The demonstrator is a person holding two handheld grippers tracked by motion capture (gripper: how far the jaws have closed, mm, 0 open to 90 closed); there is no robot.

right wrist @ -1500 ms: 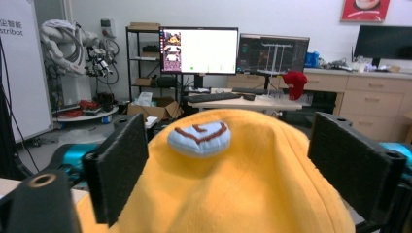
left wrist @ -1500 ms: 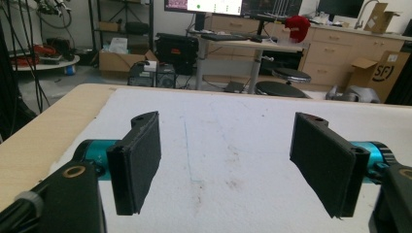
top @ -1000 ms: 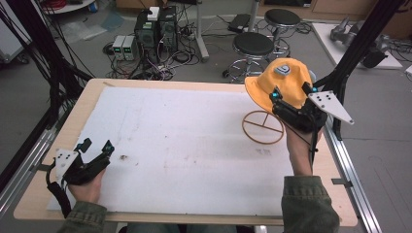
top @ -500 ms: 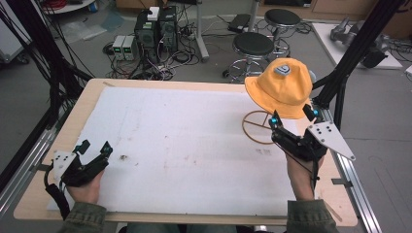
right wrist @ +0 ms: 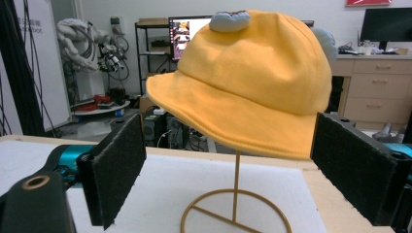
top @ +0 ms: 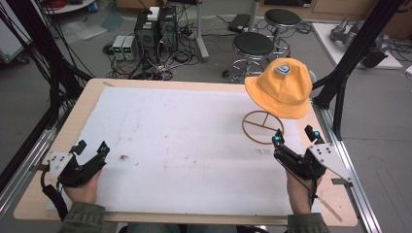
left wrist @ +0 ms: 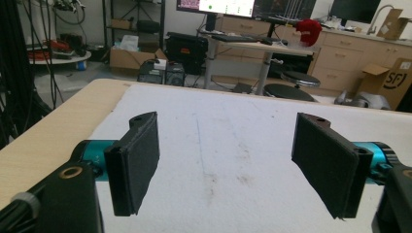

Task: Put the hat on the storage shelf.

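A yellow hat (top: 280, 88) sat on a thin wire stand (top: 262, 127) near the tabletop's far right corner, where the right gripper (top: 293, 138), jaws spread empty, could easily topple it.

1. The left gripper (top: 90, 148) sits in the lower left of the high view. A hand (top: 81, 187) holds it from below, and a green sleeve (top: 82, 219) comes in at the bottom edge.
2. Its 2 black jaws are wide apart with nothing between them. They point up and to the right in the frame.
3. The right gripper (top: 294, 136) sits in the lower right of the high view, held by the other hand (top: 298, 191).
4. Its 2 jaws are also wide apart and hold nothing. They point toward the top of the frame.
5. In each gripper view, 1 flat black pad (left wrist: 136, 162) stands at the left and 1 at the right.
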